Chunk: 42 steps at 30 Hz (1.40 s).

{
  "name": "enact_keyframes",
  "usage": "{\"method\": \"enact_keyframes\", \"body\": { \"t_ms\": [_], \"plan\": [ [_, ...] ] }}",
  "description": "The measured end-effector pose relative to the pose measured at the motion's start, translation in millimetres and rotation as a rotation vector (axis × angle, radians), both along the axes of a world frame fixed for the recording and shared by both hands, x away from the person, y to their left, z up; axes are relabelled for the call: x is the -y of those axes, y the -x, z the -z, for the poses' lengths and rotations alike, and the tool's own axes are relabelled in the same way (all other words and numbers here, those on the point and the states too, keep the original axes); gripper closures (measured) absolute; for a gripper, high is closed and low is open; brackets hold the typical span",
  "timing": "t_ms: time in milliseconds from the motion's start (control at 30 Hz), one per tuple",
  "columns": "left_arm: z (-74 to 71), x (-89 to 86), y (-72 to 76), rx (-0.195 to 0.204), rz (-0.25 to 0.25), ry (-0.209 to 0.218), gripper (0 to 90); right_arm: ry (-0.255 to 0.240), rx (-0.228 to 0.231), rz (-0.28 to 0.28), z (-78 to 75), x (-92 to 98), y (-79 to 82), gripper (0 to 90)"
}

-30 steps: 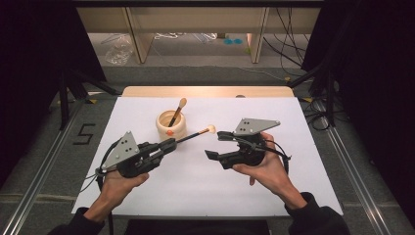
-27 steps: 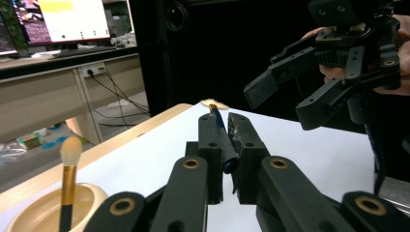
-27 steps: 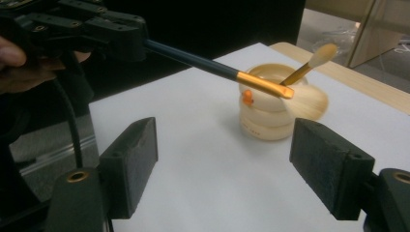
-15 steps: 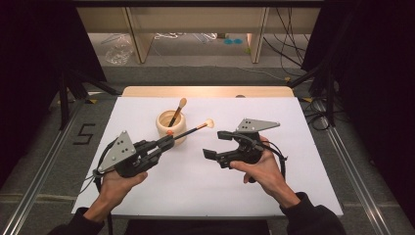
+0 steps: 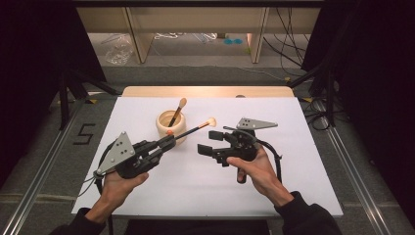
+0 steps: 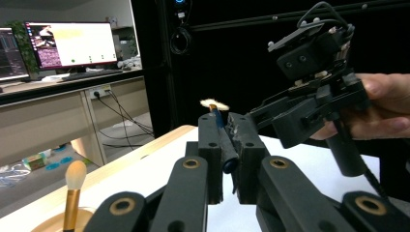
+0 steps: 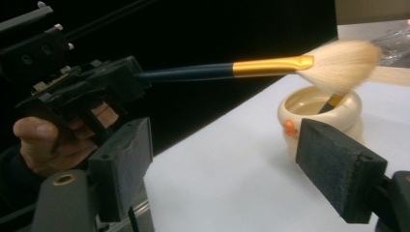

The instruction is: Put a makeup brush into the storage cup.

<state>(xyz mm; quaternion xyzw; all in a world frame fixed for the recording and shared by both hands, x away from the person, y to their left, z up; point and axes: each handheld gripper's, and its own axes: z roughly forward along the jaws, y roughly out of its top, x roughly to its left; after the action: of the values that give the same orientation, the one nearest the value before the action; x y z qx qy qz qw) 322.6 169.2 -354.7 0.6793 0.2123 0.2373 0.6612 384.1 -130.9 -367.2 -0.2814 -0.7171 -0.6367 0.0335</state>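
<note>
High view: your left gripper [image 5: 169,142] clamps a brush [image 5: 198,127] by its dark handle, bristles raised above the table [image 5: 303,171] beside the cream pot [image 5: 171,126]. A second brush [image 5: 177,111] stands in the pot. Your right gripper [image 5: 210,141] gapes wide, holding nothing.

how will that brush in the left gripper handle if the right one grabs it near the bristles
The brush has a thin, straight handle, so it is probably stiff and light. Its round, glossy shaft may slip or twist between flat pads. The fluffy bristles would likely squash, so the gold ferrule looks a safer spot. The left gripper holds only the handle's end.
</note>
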Motion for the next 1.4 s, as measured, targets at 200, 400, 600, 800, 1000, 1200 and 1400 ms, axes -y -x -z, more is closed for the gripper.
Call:
{"method": "enact_keyframes", "body": {
  "t_ms": [200,400,600,800,1000,1200,1400],
  "plan": [
    [1.0,1.5,0.1,0.002,0.013,0.008,84.6,-0.035,-0.006,-0.011,2.6,-4.0,-1.6,25.3],
    [1.5,2.2,0.0,-0.007,0.025,0.022,84.6,-0.067,-0.002,-0.029,2.0,-7.5,-1.4,25.6],
    [2.0,3.7,0.5,-0.006,0.036,0.024,84.6,-0.107,0.004,-0.05,0.2,-10.6,-0.2,27.1],
    [3.1,4.8,0.6,-0.018,0.045,0.033,84.6,-0.135,0.021,-0.047,-2.4,-10.5,-0.5,29.8],
    [4.7,6.1,0.8,-0.026,0.053,0.033,84.6,-0.161,0.023,-0.051,-3.7,-10.5,0.1,34.7],
    [6.7,8.2,0.4,-0.032,0.065,0.021,84.7,-0.187,0.025,-0.045,-7.1,-9.6,0.4,40.1],
    [8.2,8.8,-0.8,-0.041,0.072,0.016,84.6,-0.206,0.035,-0.049,-8.0,-8.9,0.1,48.1]
  ]
}}
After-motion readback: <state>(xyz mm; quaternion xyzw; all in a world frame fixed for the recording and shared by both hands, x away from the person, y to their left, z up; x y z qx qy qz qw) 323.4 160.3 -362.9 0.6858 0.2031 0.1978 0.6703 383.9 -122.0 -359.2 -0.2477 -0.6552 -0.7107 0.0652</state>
